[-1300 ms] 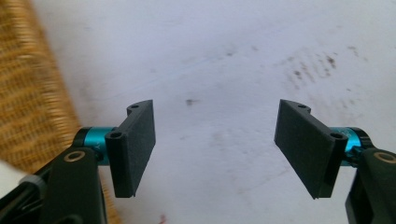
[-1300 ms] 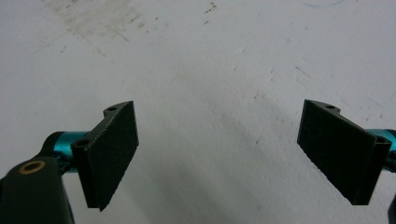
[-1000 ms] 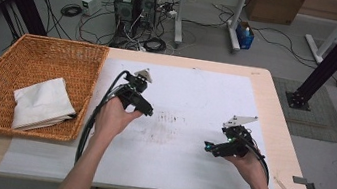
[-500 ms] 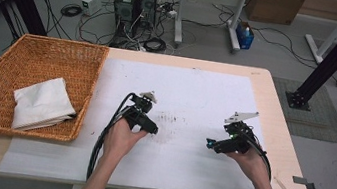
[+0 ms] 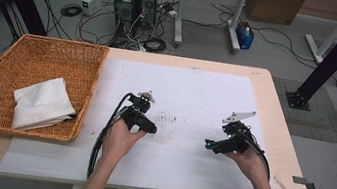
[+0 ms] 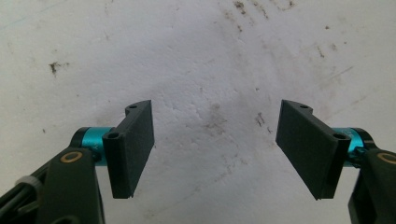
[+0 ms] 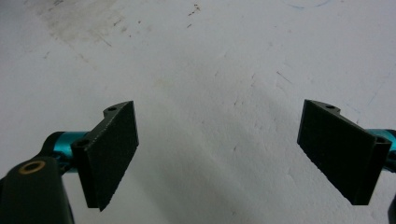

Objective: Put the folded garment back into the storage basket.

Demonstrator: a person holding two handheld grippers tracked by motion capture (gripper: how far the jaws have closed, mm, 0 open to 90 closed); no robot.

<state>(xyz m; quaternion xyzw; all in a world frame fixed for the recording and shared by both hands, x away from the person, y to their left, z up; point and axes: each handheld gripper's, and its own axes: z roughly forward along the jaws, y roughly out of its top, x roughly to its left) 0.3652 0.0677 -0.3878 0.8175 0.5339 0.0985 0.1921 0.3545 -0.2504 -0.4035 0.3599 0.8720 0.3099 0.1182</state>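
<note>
Both grippers – left gripper (image 5: 150,127), right gripper (image 5: 210,145) – jaws wide apart, nothing held. Folded cloth (image 5: 43,103) sits far left in basket (image 5: 90,70) – reach w/ left, go low and level.

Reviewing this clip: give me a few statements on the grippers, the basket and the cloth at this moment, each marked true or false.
1. The left gripper holds the folded cloth. False: its jaws stand apart with nothing between them, over the white sheet.
2. The folded white cloth lies inside the wicker basket. True.
3. The right gripper is open. True: in the right gripper view its jaws stand wide apart over bare sheet.
4. The basket sits at the right end of the table. False: it sits at the left end, beside the sheet.
5. Both grippers are over the white sheet. True.
</note>
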